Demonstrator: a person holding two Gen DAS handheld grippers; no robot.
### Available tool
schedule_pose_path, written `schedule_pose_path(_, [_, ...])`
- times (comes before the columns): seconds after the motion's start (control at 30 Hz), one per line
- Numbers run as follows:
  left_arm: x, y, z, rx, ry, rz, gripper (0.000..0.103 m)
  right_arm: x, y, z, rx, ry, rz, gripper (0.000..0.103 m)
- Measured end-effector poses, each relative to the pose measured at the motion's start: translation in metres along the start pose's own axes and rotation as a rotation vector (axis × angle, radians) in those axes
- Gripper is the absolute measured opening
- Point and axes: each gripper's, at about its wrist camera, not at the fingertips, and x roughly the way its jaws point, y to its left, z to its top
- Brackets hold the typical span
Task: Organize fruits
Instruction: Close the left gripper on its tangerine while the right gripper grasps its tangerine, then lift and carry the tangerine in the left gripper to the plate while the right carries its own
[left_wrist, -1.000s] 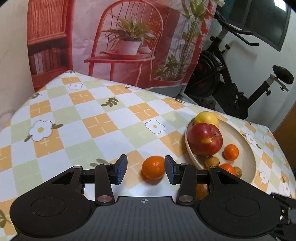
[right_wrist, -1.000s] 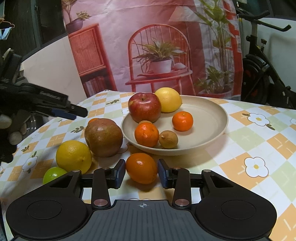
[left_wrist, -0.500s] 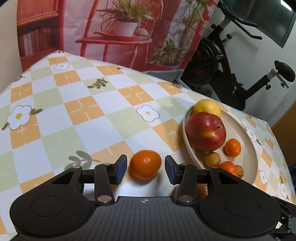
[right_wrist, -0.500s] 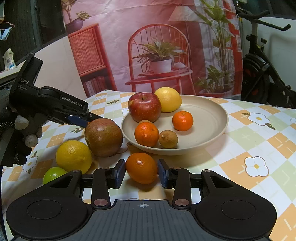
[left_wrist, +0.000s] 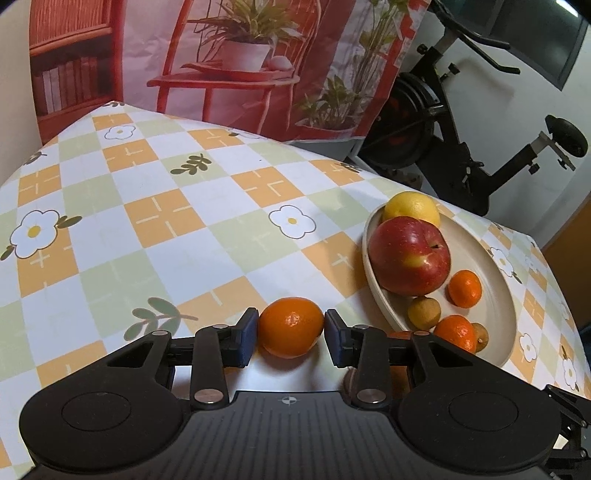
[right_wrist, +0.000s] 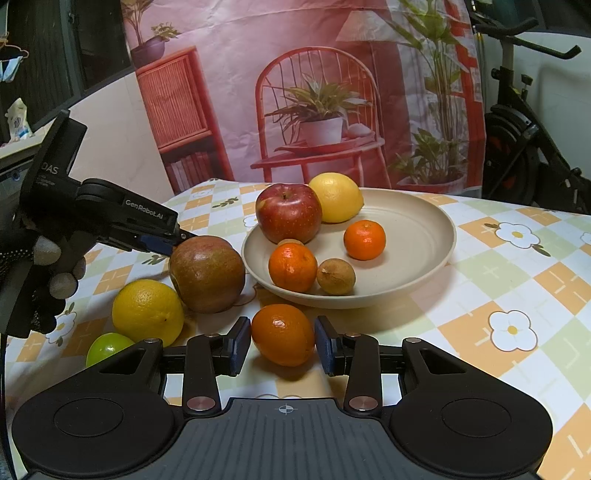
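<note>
On the desk (left_wrist: 155, 236), at 9 o'clock of the plate (left_wrist: 496, 295), your left hand-held gripper (left_wrist: 290, 334) is closing around an orange (left_wrist: 290, 326); your right hand-held gripper (right_wrist: 281, 341) brackets another orange (right_wrist: 282, 334), pads barely apart.

Brand lettering: "GenRobot.AI" in pale letters on the black side of the left gripper (right_wrist: 162, 242), at the left of the right wrist view.
Partial lettering: "DAS" on the black upper body of that same device, near the far left edge; the start of the word is cut off.
Smaller print beneath "DAS": too small to read.
Pale packet (right_wrist: 16, 120) at the upper left edge: blue markings, not legible.
Left wrist view: no readable text.
Tablecloth (right_wrist: 517, 266) and backdrop (right_wrist: 236, 70): patterns and pictures only, no words.
</note>
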Motion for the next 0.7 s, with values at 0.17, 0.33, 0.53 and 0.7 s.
schedule_pose_path(0.17, [-0.011,-0.003,-0.001,0.009,-0.020,-0.015,0.041,0.000,0.000,-0.001,0.004,0.000,0.002,0.035])
schedule_pose_path(0.33, [-0.027,-0.005,-0.003,0.009,-0.050,-0.029,0.041,0.002,0.000,-0.001,0.016,0.004,0.004,0.034])
schedule_pose_path(0.53, [-0.061,-0.010,-0.005,0.026,-0.098,-0.051,0.041,-0.004,0.004,0.003,0.020,0.012,-0.025,0.034])
schedule_pose_path(0.7, [-0.094,-0.012,-0.009,0.053,-0.147,-0.077,0.041,-0.027,0.008,0.008,0.039,-0.029,-0.031,0.034])
